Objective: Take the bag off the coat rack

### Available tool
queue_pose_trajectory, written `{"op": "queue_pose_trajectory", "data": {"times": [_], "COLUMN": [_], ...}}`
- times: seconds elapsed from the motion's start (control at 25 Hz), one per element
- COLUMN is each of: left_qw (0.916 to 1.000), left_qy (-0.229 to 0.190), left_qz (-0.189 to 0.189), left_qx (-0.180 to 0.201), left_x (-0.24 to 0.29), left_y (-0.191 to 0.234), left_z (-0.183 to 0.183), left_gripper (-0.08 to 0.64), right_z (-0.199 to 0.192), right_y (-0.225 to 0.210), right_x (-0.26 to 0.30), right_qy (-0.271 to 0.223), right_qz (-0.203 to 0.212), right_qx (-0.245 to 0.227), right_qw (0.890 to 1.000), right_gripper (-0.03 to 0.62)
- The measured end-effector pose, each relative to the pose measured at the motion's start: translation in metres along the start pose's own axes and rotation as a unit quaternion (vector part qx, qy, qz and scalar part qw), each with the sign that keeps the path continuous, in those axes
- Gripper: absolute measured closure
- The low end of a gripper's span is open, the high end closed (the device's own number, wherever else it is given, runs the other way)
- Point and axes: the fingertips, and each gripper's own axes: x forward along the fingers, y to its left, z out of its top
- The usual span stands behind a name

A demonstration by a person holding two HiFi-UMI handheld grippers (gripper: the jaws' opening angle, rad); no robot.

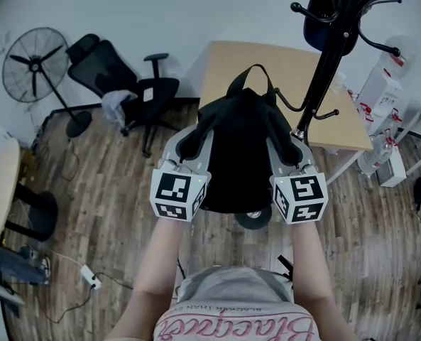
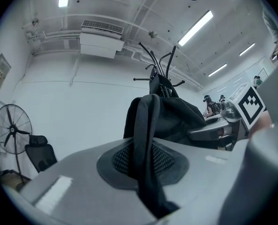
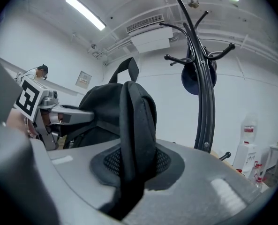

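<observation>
Looking down from my head: my left gripper (image 1: pixel 187 146) and right gripper (image 1: pixel 294 148) sit on either side of the black bag (image 1: pixel 242 155), which hangs between them, just ahead of both tools. Each tool has one shoulder strap, so the weight is split and the bag sits level instead of swinging. The coat rack (image 1: pixel 332 52) stands ahead and to the right of my right gripper. Its low hook (image 1: pixel 287 105) is near the bag's side, but I judge the bag hangs from my tools and not from a hook, since its top loop (image 1: pixel 253 67) stands empty.

Left gripper view: the jaws are pinched down on the left strap (image 2: pixel 146 139), which crosses the meshed pad and runs up to the bag body ahead. The rack pokes up beyond the bag.

Right gripper view: the jaws are clamped narrow on the right strap (image 3: pixel 131 135), over the pad. The rack pole rises to the right, apart from the bag, with a dark item (image 3: pixel 198 76) on an upper hook, which I leave alone. Next I'd draw both tools toward me together, so that neither strap snags the low hook
</observation>
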Motion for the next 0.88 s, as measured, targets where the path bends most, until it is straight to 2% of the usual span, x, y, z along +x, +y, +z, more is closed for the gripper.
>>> {"op": "queue_pose_trajectory", "data": {"times": [0.88], "left_qw": [0.9995], "left_qy": [-0.031], "left_qz": [0.011], "left_qx": [0.001], "left_x": [-0.014], "left_y": [-0.001], "left_z": [0.024], "left_gripper": [0.494], "right_z": [0.019], "right_y": [0.006], "right_x": [-0.012], "right_qy": [-0.027], "right_qz": [-0.013], "right_qx": [-0.011], "right_qw": [0.999], "right_gripper": [0.526]}}
